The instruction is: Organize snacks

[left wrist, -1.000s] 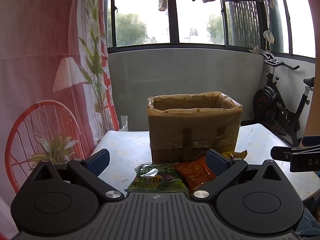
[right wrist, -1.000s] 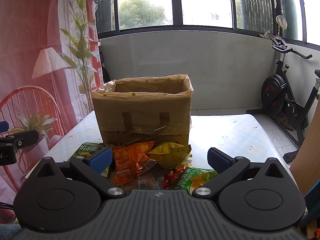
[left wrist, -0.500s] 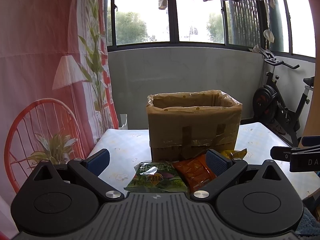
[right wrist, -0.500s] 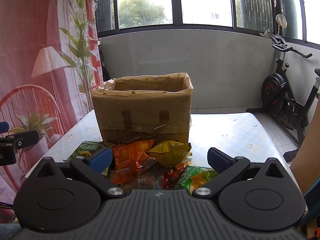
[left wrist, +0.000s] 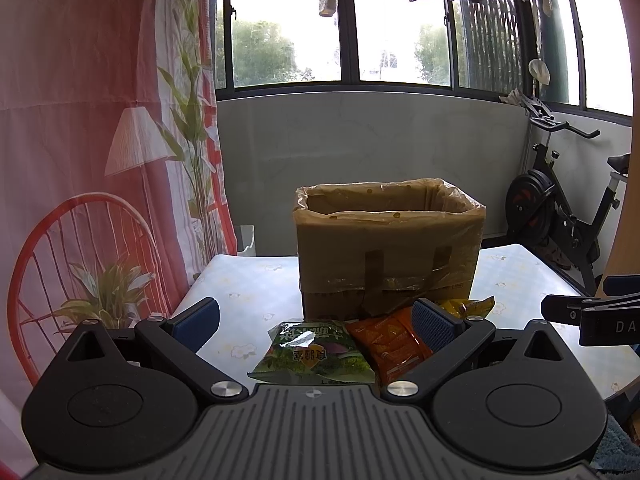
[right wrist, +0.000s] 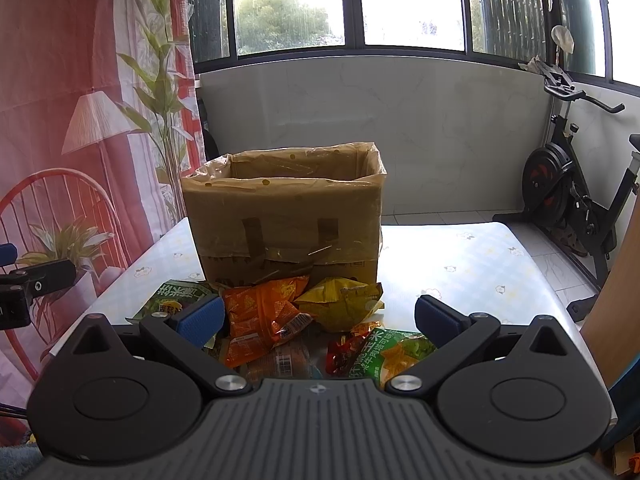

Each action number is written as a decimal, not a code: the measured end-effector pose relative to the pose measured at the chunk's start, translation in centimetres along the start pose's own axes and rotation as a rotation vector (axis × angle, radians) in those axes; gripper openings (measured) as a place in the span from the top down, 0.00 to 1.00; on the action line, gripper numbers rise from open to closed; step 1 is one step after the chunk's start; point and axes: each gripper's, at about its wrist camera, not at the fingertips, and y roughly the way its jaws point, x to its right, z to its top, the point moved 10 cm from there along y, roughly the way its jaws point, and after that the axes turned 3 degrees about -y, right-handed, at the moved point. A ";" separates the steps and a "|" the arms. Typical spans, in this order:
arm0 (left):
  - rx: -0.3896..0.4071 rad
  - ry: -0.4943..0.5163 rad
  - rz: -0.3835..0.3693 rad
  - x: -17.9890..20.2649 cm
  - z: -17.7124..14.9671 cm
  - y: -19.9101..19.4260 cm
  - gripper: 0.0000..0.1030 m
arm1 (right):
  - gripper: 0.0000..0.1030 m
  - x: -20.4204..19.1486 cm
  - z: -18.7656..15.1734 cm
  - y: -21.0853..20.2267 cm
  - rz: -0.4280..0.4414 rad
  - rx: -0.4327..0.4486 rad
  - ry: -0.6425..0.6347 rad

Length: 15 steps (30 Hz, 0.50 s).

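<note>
While both grippers, left (left wrist: 314, 314) and right (right wrist: 318, 316), are hanging wide open and empty, overlapping packets (right wrist: 264, 316) are risking a double grab short of the box (right wrist: 286, 216).

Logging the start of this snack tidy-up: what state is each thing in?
cardboard box: upright, top open, plastic-lined.
left gripper: open, empty.
right gripper: open, empty.
orange packet: crumpled, lying on the table.
yellow packet: crumpled, beside the box.
green packet: lying flat, sealed.
</note>
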 end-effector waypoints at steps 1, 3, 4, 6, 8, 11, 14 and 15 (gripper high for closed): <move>-0.005 -0.004 0.000 -0.1 0.0 0.1 0.00 | 0.00 0.0 0.0 0.0 0.000 0.000 0.001; -0.017 -0.013 0.000 -0.2 0.0 0.3 0.00 | 0.00 0.0 -0.2 0.1 0.003 -0.002 0.004; -0.021 -0.020 -0.001 -0.4 0.0 0.4 0.00 | 0.00 0.1 -0.3 0.1 0.005 -0.002 0.006; -0.015 -0.035 0.000 -0.9 0.4 0.6 0.00 | 0.00 0.2 -0.3 0.2 0.010 0.004 0.011; 0.004 -0.049 0.012 -1.7 1.0 0.9 0.00 | 0.00 0.5 0.2 0.3 0.019 0.031 0.019; 0.034 -0.064 0.062 -3.3 1.8 1.8 0.00 | 0.00 1.4 0.9 0.7 0.015 0.095 0.025; 0.035 -0.099 0.081 -4.6 2.4 3.1 0.00 | 0.00 2.3 1.5 1.6 -0.008 0.118 0.031; 0.031 -0.114 0.078 -5.0 2.5 3.6 0.00 | 0.00 2.4 1.5 2.0 -0.005 0.128 0.030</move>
